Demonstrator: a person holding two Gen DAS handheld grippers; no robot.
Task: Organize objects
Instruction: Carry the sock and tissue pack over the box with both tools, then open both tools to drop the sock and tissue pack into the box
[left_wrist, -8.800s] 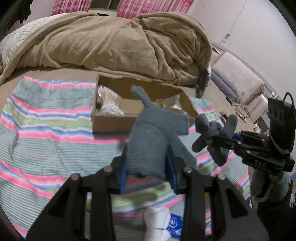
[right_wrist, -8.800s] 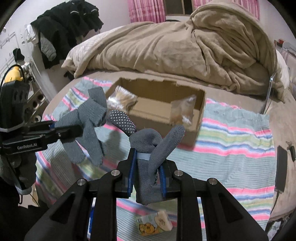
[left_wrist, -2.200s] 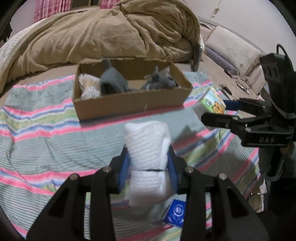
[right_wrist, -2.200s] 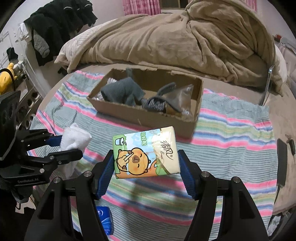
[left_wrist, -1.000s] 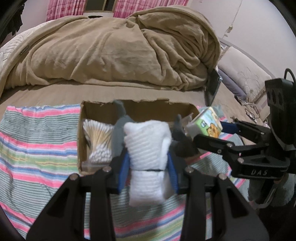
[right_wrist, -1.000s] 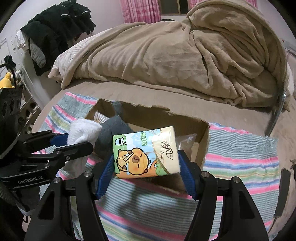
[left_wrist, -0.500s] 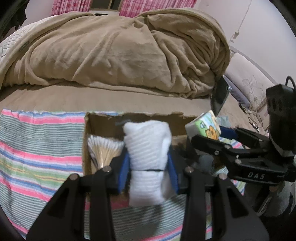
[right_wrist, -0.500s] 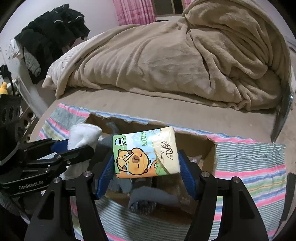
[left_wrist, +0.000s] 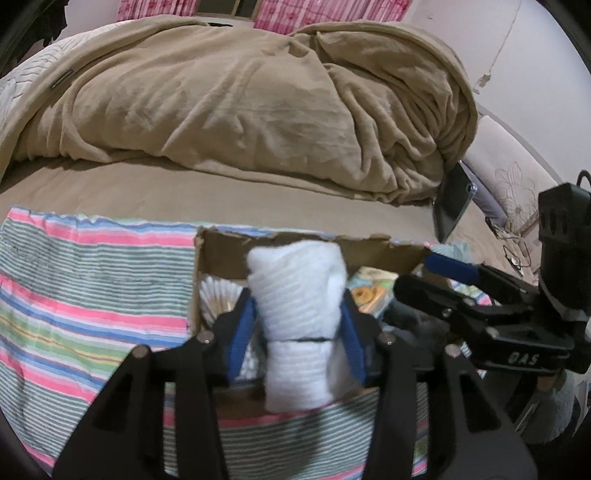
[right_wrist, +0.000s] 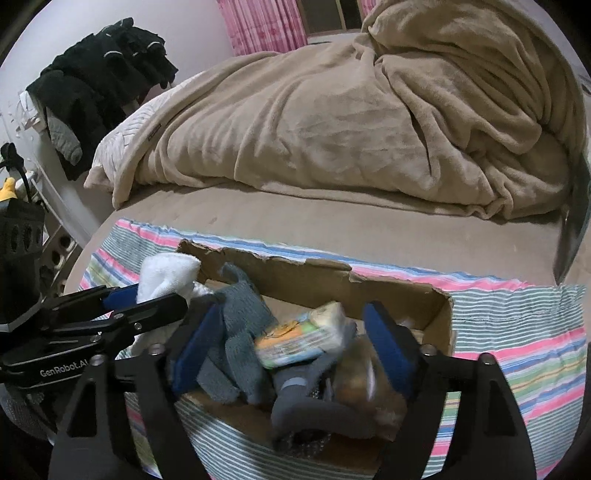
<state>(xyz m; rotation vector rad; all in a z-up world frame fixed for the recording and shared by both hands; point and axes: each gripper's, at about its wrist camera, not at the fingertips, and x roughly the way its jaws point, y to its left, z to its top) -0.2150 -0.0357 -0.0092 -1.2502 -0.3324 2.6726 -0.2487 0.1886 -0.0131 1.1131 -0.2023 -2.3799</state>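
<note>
An open cardboard box lies on a striped cloth. My left gripper hovers over the box's left end. Its jaws are opening, and the rolled white sock stands between the blue pads with a thin gap on each side. My right gripper is over the box's right half, jaws opening wide and holding nothing. The tissue pack lies tilted in the box on grey gloves. Cotton swabs fill the box's left end.
A heaped tan duvet covers the bed behind the box. The striped cloth spreads to both sides. A dark flat panel leans at the bed's right edge. Black clothes hang at the far left.
The tissue pack has left the right gripper's jaws and dropped into the box. Both grippers' jaws have spread wider. Both hands have come forward over the box.
</note>
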